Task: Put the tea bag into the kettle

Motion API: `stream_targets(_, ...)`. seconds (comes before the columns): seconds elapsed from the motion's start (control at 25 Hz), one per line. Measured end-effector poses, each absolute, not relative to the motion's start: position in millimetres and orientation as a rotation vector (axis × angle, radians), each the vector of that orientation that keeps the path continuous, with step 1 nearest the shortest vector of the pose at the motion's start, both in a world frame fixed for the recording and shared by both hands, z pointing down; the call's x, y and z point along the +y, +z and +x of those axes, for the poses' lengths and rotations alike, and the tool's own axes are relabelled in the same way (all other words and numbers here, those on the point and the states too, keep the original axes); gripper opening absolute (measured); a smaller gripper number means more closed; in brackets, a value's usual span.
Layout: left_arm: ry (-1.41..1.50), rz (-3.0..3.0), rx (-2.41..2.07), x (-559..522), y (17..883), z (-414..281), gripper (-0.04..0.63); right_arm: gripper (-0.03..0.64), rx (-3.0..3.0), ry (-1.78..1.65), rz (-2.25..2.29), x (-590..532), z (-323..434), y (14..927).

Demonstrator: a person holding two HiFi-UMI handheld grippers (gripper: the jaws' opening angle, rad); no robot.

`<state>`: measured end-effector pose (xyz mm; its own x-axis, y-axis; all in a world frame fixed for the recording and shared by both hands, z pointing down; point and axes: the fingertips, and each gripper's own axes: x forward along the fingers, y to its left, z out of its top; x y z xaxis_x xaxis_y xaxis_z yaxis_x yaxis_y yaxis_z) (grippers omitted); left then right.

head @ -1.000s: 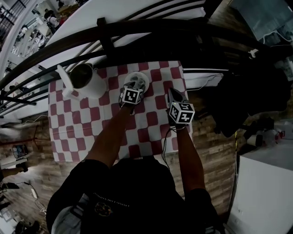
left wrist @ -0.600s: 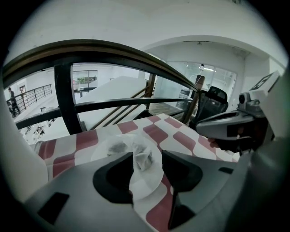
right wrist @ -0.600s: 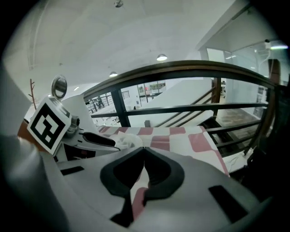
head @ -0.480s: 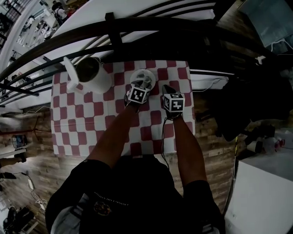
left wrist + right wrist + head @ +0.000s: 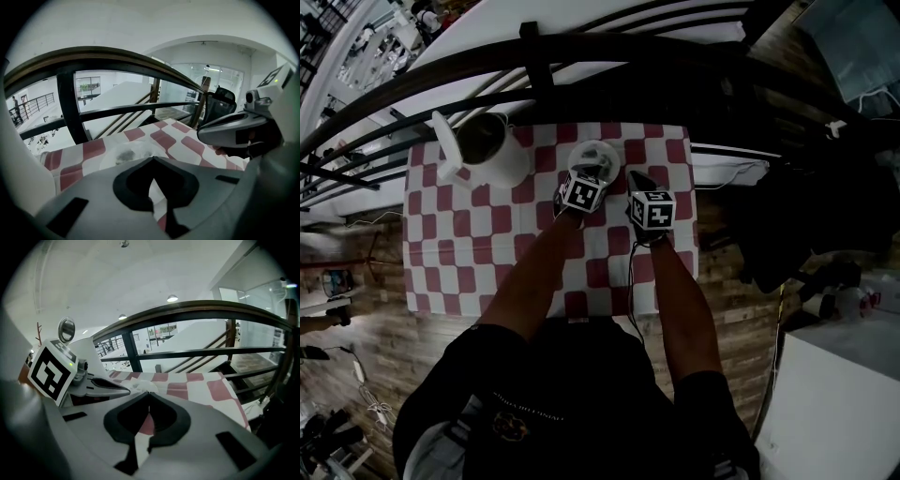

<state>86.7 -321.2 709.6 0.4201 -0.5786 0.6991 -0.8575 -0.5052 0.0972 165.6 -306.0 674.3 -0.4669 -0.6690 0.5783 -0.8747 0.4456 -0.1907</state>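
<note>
On the square table under the red-and-white checked cloth [image 5: 469, 244], the dark tea bag [image 5: 123, 152] lies in a small, pale, see-through dish [image 5: 105, 161] near the cloth's far edge, about the middle of that side. The white kettle [image 5: 492, 155] stands upright at the far left corner with its lid tipped up and its mouth open. It is well apart from the dish, and the tea bag is not in it.

The left gripper [image 5: 152, 158] has its 2 jaws brought together, tip to tip, right at the near rim of the dish and just beside the tea bag. From where its camera looks, I cannot tell whether the tips pinch any part of the tea bag or its string.

The right gripper [image 5: 149, 392] sits just to the right of the left one, low over the cloth. Its 2 jaws are also closed on each other with nothing between them, and they point toward the dish.

A curved dark metal railing [image 5: 581, 56] runs along the far side of the table.
</note>
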Motion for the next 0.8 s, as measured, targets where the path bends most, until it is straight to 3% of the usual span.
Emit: stream_targets(0.8, 0.662, 2.212, -1.358, -291.5, 660.2, 32.0, 0.002, 0.014, -2.370, 0.615, 1.206, -278.5, 112.7, 652.3)
